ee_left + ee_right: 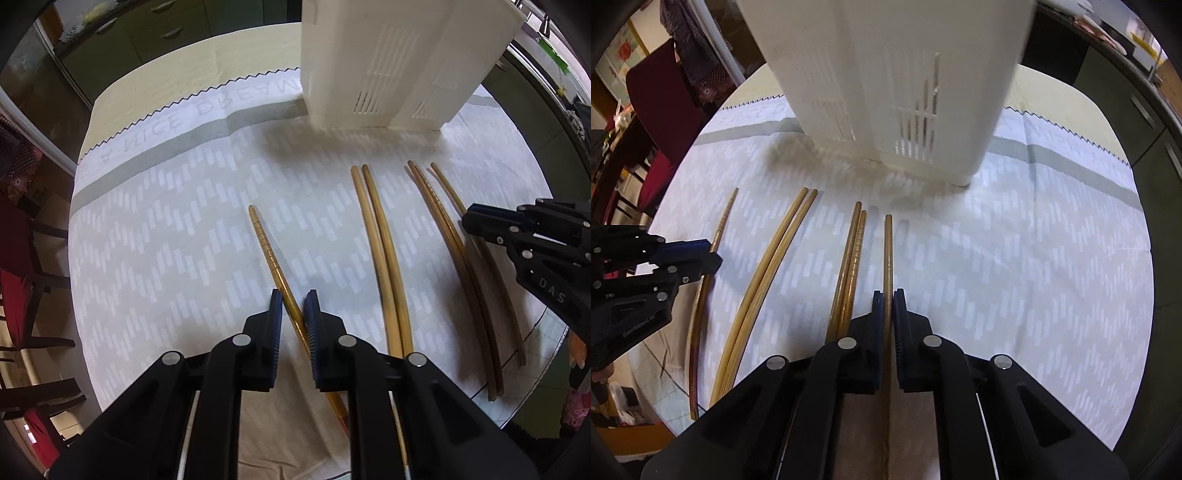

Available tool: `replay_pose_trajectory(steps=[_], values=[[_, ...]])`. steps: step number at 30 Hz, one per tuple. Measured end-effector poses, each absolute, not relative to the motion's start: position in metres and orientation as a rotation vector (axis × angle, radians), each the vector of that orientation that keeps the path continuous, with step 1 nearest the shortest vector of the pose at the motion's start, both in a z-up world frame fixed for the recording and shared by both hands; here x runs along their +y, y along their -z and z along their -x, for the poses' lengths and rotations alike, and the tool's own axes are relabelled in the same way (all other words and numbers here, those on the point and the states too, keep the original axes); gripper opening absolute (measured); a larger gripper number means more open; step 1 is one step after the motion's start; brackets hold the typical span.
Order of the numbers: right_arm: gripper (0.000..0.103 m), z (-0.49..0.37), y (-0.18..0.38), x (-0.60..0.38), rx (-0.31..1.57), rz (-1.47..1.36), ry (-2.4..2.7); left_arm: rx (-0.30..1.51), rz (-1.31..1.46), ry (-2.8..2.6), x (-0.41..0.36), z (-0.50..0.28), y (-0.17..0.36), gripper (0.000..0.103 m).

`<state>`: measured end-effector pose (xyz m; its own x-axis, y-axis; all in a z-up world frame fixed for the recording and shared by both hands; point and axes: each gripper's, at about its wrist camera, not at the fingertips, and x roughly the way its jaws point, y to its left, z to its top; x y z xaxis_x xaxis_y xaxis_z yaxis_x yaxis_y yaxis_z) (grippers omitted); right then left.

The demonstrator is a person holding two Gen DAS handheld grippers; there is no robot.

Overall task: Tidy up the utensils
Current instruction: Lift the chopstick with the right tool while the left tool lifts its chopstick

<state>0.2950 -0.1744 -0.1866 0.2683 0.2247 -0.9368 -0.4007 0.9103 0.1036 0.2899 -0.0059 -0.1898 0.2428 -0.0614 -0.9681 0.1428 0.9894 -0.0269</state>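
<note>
White holder (886,92) blocks far side; cloth (1034,277) right of chopsticks (849,258) free.

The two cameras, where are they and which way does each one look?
Left wrist view: sits on the left gripper, looking steeply down along its fingers, which pinch a lone chopstick; the right gripper pokes in at the right edge.
Right wrist view: sits on the right gripper, looking down at a dark chopstick it pinches; the left gripper shows at the left edge.
Both show the white holder, the patterned cloth and the chopsticks.
</note>
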Motion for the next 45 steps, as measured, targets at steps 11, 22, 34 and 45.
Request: replay_pose_trajectory(steps=[11, 22, 34, 45], values=[[0.007, -0.275, 0.145, -0.219, 1.127, 0.055, -0.441, 1.298, -0.026, 0.178, -0.017, -0.289, 0.185, 0.007], [0.007, -0.243, 0.092, -0.268, 1.003, -0.024, -0.458, 1.165, -0.042, 0.203, -0.024, -0.259, 0.132, 0.006], [0.007, -0.218, 0.062, -0.280, 0.924, -0.040, -0.469, 1.044, -0.022, 0.230, -0.019, -0.229, 0.080, 0.006], [0.007, -0.208, 0.049, -0.281, 0.891, -0.037, -0.486, 0.976, -0.027, 0.234, -0.015, -0.213, 0.054, 0.006]])
